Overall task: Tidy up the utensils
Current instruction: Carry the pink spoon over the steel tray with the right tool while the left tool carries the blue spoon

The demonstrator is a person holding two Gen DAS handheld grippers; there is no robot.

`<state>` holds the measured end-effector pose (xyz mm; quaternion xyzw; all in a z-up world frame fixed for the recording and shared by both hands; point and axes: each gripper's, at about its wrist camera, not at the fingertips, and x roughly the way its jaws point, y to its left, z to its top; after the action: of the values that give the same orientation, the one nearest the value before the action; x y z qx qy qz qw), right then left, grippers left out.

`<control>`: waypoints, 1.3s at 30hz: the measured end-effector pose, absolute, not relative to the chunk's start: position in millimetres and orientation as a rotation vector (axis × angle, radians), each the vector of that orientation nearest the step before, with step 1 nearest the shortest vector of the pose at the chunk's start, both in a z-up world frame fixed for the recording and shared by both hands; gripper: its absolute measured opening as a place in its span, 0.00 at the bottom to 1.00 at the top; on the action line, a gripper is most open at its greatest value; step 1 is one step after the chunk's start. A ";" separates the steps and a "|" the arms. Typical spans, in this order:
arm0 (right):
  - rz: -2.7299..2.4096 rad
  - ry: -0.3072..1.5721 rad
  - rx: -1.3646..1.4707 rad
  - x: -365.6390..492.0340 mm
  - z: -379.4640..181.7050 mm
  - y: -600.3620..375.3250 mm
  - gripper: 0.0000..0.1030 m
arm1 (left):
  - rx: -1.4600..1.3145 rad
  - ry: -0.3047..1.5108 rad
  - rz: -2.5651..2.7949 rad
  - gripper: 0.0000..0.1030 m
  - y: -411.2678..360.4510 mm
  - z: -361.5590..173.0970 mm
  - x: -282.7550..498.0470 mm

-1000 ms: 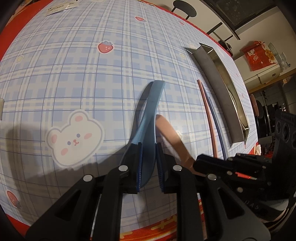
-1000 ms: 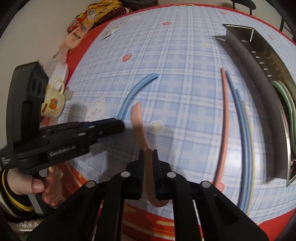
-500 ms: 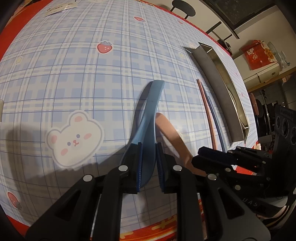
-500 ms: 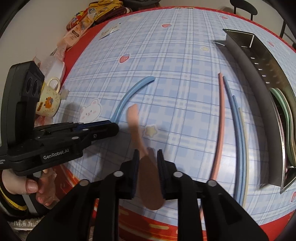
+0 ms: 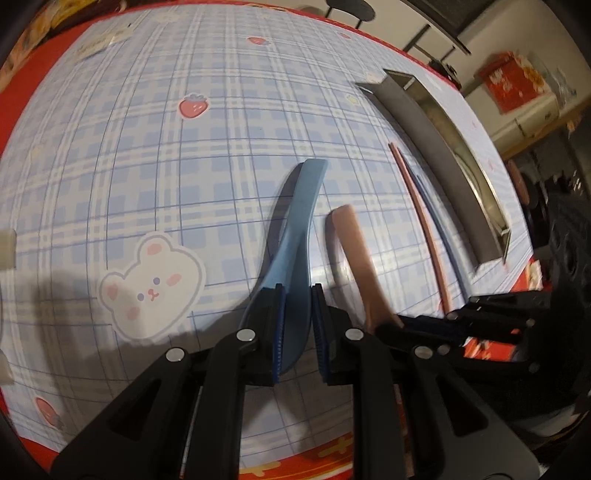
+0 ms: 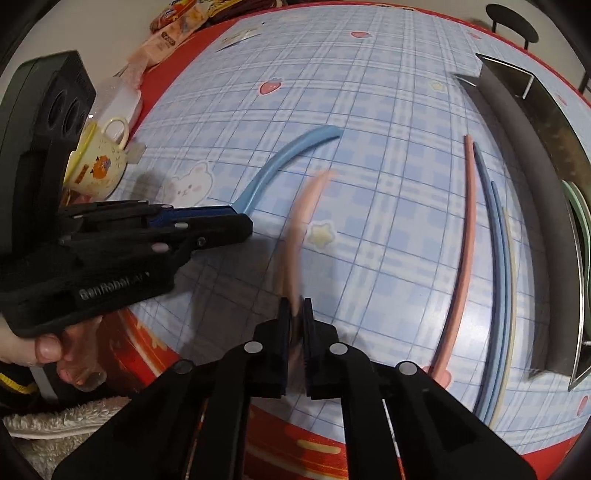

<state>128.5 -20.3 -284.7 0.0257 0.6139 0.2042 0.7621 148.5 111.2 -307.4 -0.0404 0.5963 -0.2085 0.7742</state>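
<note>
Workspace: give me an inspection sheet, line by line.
Surface: blue plaid cloth with bear and strawberry prints, over a red table edge.
Job's things: blue spoon and pink spoon, each in a gripper; pink stick and blue sticks lie side by side beside the metal tray.
Clutter: yellow mug, snack packets, both off the cloth.
Grippers: left gripper shut on the blue spoon; right gripper shut on the pink spoon, which is motion-blurred.
Cables: nothing seen.
Surroundings: black chair, red box.
</note>
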 end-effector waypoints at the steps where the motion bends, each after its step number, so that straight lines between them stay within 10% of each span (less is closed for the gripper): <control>1: 0.442 1.331 0.069 128.5 -284.2 -23.8 0.06 | -0.063 1.286 -0.452 0.19 108.4 -306.8 147.5; 13: 0.413 1.261 0.203 122.5 -271.9 -69.9 0.06 | 0.301 1.203 -0.382 0.16 64.5 -306.5 139.5; 39: 0.503 1.143 0.237 148.3 -231.7 -227.9 0.06 | -0.289 1.186 -0.354 0.08 -10.1 -232.0 149.8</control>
<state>148.3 -227.9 -231.7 0.1106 0.5339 0.2348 0.8047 149.8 -10.1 -232.0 -0.1349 0.5541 -0.1654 0.8046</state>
